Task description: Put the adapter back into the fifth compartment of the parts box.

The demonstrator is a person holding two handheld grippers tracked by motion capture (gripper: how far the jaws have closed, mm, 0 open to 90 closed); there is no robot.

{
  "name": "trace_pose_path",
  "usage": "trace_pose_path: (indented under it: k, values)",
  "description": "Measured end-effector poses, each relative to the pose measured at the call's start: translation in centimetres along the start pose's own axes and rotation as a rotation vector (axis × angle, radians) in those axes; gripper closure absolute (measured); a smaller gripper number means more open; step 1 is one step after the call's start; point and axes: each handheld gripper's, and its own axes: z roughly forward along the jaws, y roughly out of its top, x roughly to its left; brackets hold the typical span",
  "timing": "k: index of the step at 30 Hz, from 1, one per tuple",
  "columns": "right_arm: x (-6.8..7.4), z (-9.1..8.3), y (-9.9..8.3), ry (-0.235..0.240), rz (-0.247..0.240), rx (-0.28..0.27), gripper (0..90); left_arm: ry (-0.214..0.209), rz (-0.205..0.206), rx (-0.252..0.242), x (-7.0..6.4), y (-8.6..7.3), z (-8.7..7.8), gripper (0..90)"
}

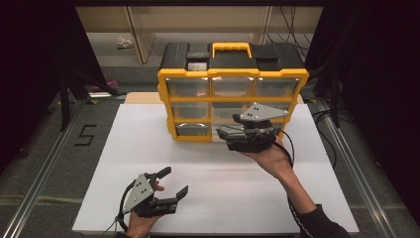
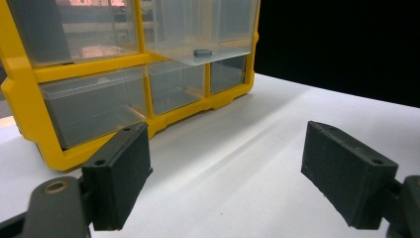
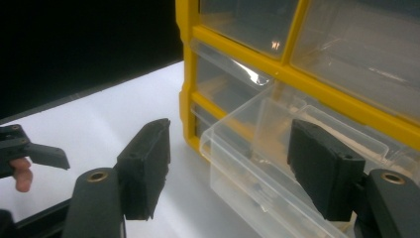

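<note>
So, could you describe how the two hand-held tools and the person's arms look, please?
Each black two-jaw tool, left and right, carries a grey three-cornered plate with small dark dots on top and trails a black cable. The thick rectangular black jaw pads have a rough surface with screw holes, and brass-coloured rivets sit at the arm joints. The right arm wears a dark sleeve with a pale stitched line.

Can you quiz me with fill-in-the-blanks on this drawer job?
1. The organizer's frame is ____.
2. The right tongs are at a clear drawer that is pulled ____.
3. The left tongs stand ____, holding nothing.
4. The organizer stands on a ____ board.

Missing words: yellow; out; open; white
</note>
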Motion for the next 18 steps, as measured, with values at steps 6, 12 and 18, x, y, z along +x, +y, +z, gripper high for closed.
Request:
trace_pose_path:
  k: [6, 12, 18]
  values:
    - [0.3, -0.5, -0.3, 0.008, 0.002, -0.014, 32.3, 0.001, -0.002, -0.001, 0.0, 0.0, 0.0, 18.5]
    - [0.6, -1.0, -0.9, 0.02, 0.011, -0.033, 31.3, 0.0, -0.002, -0.002, 0.0, 0.0, 0.0, 18.5]
    - [0.9, -1.4, -1.7, 0.028, 0.029, -0.051, 30.1, 0.0, -0.004, -0.001, 0.0, 0.0, 0.0, 18.5]
